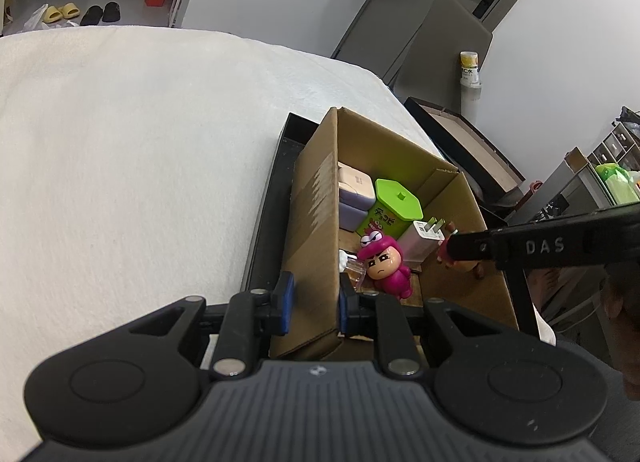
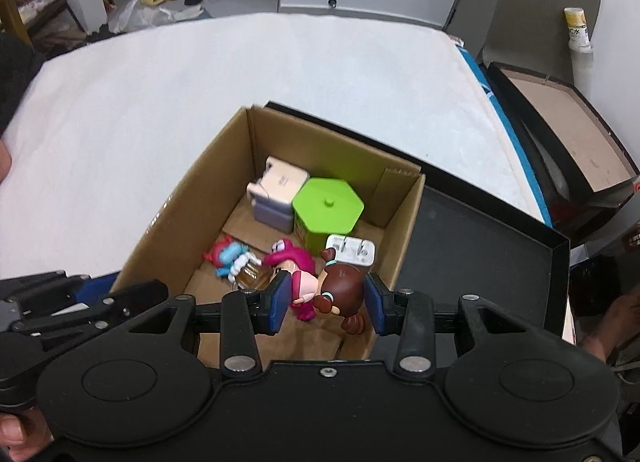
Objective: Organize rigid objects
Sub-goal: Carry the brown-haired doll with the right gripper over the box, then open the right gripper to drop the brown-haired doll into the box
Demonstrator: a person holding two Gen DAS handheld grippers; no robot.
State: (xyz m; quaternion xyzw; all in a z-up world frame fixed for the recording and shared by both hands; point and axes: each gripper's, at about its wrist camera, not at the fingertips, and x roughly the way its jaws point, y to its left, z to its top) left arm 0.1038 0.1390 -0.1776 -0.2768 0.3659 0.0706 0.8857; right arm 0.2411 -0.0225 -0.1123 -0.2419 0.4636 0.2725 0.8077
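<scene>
Right wrist, glossy brown figurine [image 2: 340, 290], corrugated cardboard box [image 2: 176, 214], hexagonal green lid [image 2: 328, 204]

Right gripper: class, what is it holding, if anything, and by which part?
The right gripper holds a brown bear figurine, gripped across its head, above the cardboard box.

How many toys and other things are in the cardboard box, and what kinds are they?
Toy figures: 3 – pink figure, brown figure between the right hand-held gripper pads, small pink-and-blue figure
Plug chargers: 2 –
Green hexagonal tin: 1
Small clear bottle: 1
Total: 7
</scene>
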